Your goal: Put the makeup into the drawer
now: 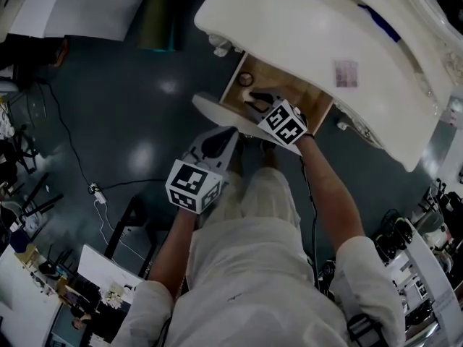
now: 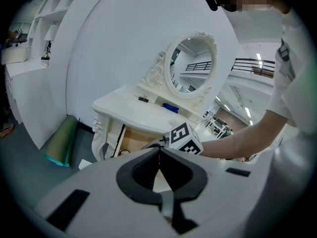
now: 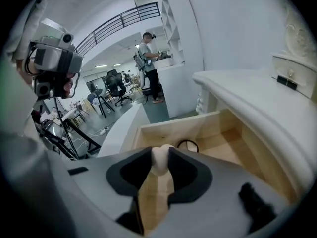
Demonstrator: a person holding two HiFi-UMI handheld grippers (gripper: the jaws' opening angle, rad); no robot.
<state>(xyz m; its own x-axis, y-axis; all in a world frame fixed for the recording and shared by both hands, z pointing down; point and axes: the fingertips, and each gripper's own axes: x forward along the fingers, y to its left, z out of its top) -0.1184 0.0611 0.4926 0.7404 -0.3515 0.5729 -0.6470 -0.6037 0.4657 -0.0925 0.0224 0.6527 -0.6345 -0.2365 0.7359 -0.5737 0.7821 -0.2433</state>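
The right tool (image 3: 159, 168) grips a pale, egg-shaped makeup (image 3: 159, 155) over the open drawer (image 3: 173, 127), at mid-frame in the right gripper view. The left tool (image 2: 158, 151) is closed and empty, at lower centre of its own view.

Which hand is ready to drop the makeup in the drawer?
Right. The right gripper pinches a cream makeup piece over the open drawer; the left gripper is shut, empty and back from it.
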